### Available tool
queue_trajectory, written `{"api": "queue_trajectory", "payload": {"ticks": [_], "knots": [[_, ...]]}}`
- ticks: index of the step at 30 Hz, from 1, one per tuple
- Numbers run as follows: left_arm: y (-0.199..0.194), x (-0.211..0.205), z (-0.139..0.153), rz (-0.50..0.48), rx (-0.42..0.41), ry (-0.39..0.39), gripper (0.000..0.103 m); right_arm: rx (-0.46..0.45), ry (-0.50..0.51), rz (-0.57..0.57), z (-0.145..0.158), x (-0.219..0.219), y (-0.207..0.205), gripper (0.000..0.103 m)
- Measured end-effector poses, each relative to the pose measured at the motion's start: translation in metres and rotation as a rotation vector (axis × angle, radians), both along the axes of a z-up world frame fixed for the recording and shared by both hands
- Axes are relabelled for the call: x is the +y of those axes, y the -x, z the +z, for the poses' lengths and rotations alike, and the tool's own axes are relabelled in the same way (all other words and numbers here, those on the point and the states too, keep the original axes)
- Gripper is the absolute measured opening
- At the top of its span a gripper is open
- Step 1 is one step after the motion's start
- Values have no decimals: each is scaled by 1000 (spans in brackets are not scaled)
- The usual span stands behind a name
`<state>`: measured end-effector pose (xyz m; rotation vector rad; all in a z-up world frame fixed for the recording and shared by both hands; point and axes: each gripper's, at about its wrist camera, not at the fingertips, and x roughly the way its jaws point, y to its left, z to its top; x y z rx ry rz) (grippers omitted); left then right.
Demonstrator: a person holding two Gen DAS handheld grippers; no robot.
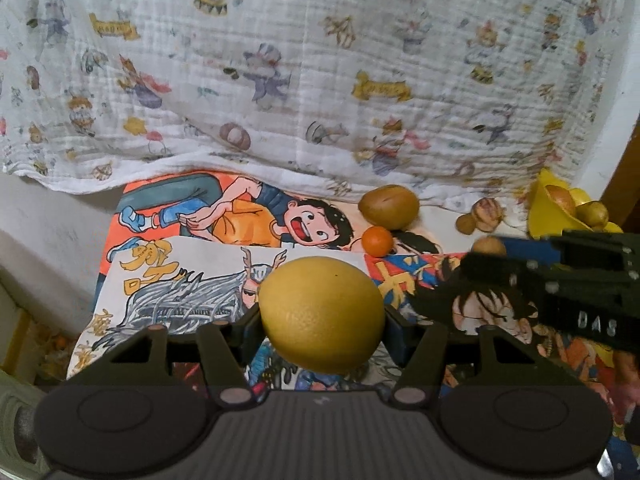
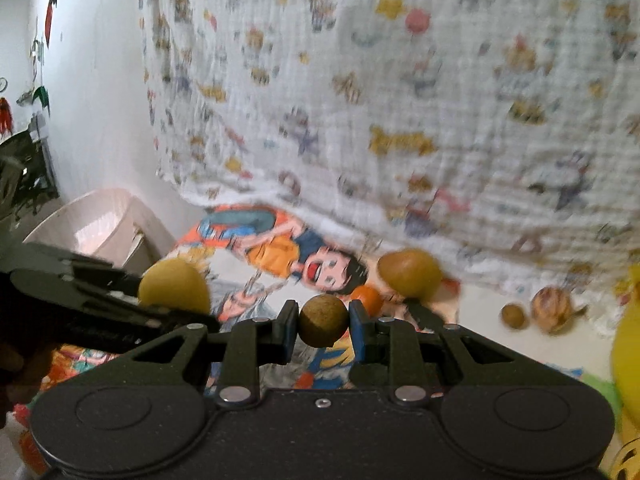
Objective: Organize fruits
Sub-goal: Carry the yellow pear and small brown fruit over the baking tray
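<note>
Yellow lemon [image 1: 322, 316] in left claw [image 1: 322, 330]; right claw [image 2: 324, 330] grips one brown fruit [image 2: 323, 321].

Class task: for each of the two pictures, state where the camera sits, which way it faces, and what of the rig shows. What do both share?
Left wrist: on the left gripper, facing the patterned cloth; its fingers clamp a yellow lemon; the right gripper enters at right.
Right wrist: on the right gripper, facing likewise; it clamps a small brown fruit.
Shared: lemon, brown fruit, tangerine, kiwi.
</note>
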<state>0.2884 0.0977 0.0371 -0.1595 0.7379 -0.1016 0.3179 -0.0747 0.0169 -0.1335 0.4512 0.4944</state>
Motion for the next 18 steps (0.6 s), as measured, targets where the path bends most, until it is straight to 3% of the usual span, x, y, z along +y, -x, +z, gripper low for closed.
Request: {"api": "queue_trajectory", "payload": {"ticks": [4, 18], "knots": [[12, -5, 7, 0, -14, -5, 65, -88, -5, -14, 16, -6, 7, 29], [42, -13, 13, -12, -21, 20, 65, -239, -21, -3, 75, -12, 22, 29]]}}
